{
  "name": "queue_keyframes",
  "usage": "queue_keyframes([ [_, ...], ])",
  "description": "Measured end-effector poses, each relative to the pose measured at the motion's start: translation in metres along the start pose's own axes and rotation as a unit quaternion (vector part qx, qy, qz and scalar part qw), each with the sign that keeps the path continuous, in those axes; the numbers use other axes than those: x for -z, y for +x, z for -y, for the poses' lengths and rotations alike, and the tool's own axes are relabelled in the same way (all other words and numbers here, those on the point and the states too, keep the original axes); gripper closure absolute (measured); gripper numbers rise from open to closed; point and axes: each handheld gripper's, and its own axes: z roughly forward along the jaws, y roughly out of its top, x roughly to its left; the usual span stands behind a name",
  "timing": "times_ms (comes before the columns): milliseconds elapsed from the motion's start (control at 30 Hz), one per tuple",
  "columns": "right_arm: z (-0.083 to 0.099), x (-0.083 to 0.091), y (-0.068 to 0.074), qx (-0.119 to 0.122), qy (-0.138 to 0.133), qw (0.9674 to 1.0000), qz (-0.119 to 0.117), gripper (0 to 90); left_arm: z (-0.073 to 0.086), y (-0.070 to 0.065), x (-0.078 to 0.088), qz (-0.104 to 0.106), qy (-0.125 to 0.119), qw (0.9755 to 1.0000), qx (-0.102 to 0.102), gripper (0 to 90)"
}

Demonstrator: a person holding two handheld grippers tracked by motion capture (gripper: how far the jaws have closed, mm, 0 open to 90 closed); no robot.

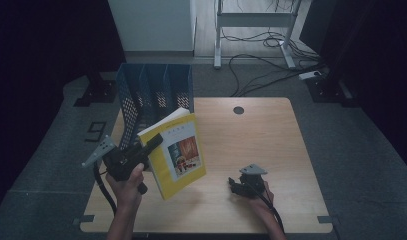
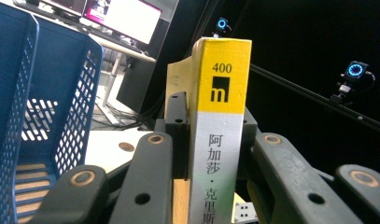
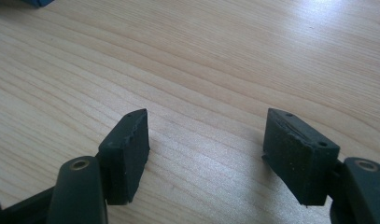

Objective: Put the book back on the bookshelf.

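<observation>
A yellow paperback book (image 1: 178, 154) with a picture on its cover hangs above the table's left part, tilted. My left gripper (image 1: 152, 144) is shut on its spine edge. In the left gripper view the book's spine (image 2: 219, 130) stands upright between the two black jaws, yellow on top and white below with printed characters. A blue mesh file rack (image 1: 153, 97) with several slots stands just behind the book. My right gripper (image 1: 234, 185) rests low over the wooden table (image 1: 261, 140) at the front right, open; its pads (image 3: 129, 149) stand apart over bare wood.
The rack's blue wall (image 2: 71, 116) is close on the left of the held book. A round cable hole (image 1: 238, 110) sits near the table's far edge. Cables and a desk frame (image 1: 256, 30) lie on the floor behind the table.
</observation>
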Motion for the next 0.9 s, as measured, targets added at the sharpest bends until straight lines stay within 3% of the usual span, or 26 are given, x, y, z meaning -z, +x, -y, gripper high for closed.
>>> queue_keyframes([
  [567, 0.0, 0.0, 0.0, 0.0, 0.0, 1.0, 0.002, 30.1, -0.015, 0.006, -0.002, -0.002, -0.021, 0.9998, 0.003, 75.3],
  [900, 0.0, 0.0, 0.0, 0.0, 0.001, 1.0, 0.002, 29.9, -0.022, 0.01, -0.004, -0.017, -0.026, 0.9995, 0.001, 75.3],
])
